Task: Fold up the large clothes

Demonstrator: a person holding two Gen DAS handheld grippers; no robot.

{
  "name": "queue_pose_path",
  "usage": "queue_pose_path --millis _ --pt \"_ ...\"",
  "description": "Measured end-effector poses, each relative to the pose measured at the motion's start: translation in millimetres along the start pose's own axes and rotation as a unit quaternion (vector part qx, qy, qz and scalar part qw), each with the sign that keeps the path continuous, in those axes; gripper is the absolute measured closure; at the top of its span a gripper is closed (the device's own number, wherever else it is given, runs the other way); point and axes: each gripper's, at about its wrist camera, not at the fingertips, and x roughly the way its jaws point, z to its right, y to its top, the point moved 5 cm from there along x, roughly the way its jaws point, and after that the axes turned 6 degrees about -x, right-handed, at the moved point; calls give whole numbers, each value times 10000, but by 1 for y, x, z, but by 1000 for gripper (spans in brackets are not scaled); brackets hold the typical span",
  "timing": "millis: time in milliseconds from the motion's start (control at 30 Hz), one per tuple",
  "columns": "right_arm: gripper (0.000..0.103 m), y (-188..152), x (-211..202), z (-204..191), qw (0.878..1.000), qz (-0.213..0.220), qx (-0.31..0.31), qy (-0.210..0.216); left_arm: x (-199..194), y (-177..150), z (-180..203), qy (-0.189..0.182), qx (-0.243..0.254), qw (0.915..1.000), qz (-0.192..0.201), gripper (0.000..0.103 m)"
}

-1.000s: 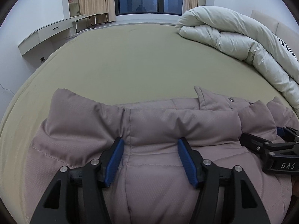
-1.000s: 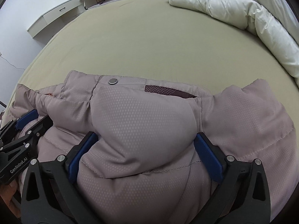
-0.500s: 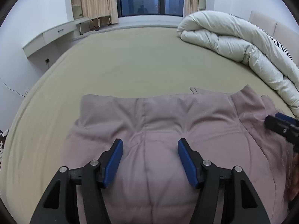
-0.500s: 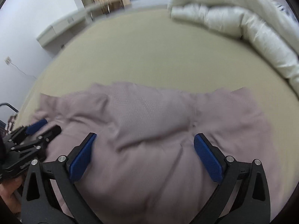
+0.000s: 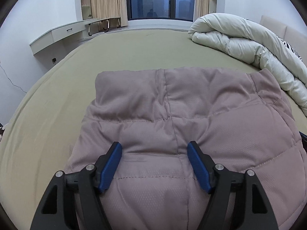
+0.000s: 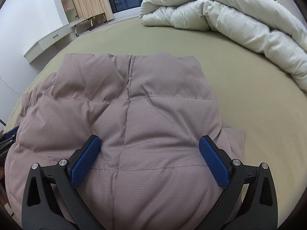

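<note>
Mauve quilted fabric fills the lower half of both wrist views: a puffer jacket [image 5: 182,118], already doubled over on itself, lies on the olive-sheeted bed [image 5: 124,57] near its close edge.

At left of the left-wrist frame a pale wall desk [image 5: 63,33] juts from the wall, its one visible drawer closed, so what it holds cannot be told. At lower centre the left hand-held gripper [image 5: 154,160] has its blue pads spread apart, resting against or just over the padded fabric without pinching it. At upper right a cream duvet [image 5: 249,44] sits rolled up, well apart from the jacket.

In the right-wrist frame the left hand-held gripper's tip shows as a dark sliver at the far left edge. At lower centre the right hand-held gripper [image 6: 150,150] is also spread wide, straddling a bulge of the jacket and holding nothing.

With neither tool clamped, the springy down filling may push the top layer back up and undo the fold. At lower right of the same view an under-layer pokes out past the top layer, so a further fold risks coming out lopsided. No open container is in sight.
</note>
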Motion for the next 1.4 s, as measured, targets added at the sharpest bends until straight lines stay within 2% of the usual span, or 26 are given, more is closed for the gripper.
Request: queue_pose_path --millis 67,133,267,333,367,400,433,467,533,567,667,800,967,1067,1167,1200,1233,1267,1300,1333,1400 --pt "0 -3 4 1 9999 0 81 116 4 -1 -1 -72 -65 10000 -15 28" --pt "0 0 9 -4 10000 -17 25 51 6 -1 -1 -96 -87 9999 -42 28" --pt "0 11 -13 -22 9976 -382 -160 -550 -13 4 -5 -96 -178 9993 -326 30" --pt "1 26 -53 -47 9998 50 -102 -139 -37 6 -8 -122 -219 9993 -266 34" --pt "1 31 -77 -69 9989 377 -265 28 -49 5 -8 -107 -239 9995 -157 34" --pt "1 33 -87 -87 9978 447 -495 64 -61 4 -8 -42 -254 9997 -21 34" --pt "1 33 -87 -108 9964 347 -757 158 -65 1 -7 -42 -251 9997 -9 34" --pt "1 29 -80 -125 9949 151 -966 241 -62 -6 -2 -104 -228 9995 -170 34" --pt "1 14 -54 -143 9917 -325 -1230 159 -50 -17 2 -82 -165 9991 -371 33" --pt "1 0 -35 -144 9909 -593 -1208 77 -46 -19 4 -18 -94 9994 -339 32" --pt "0 -13 -24 -139 9920 -273 -1231 7 -35 -23 2 -56 -138 9992 -366 29" --pt "0 -20 -18 -137 9914 -146 -1297 -96 -25 -27 5 21 -8 9996 -287 27" --pt "0 -18 -13 -134 9909 -264 -1314 -104 -22 -26 7 42 2 9994 -335 27" --pt "0 -5 -31 -137 9909 -437 -1273 21 -47 -21 6 57 -38 9991 -416 27" --pt "0 8 -89 -123 9913 435 -1219 -225 -73 -24 -1 71 -284 9992 -288 27" --pt "0 7 -99 -115 9904 557 -1211 -369 -77 -26 -4 86 -343 9991 -247 27" --pt "0 4 -101 -108 9902 549 -1192 -474 -77 -31 -7 138 -373 9989 -234 25" --pt "0 -4 -94 -98 9909 336 -1181 -560 -72 -38 -6 150 -337 9989 -293 25" --pt "0 -16 -77 -86 9909 -64 -1156 -681 -67 -43 -5 172 -283 9990 -307 23" --pt "0 -28 -61 -73 9922 -320 -1042 -598 -63 -46 -3 189 -224 9992 -258 22" --pt "0 -38 -56 -63 9946 69 -989 -309 -57 -47 -2 170 -184 9994 -225 19"
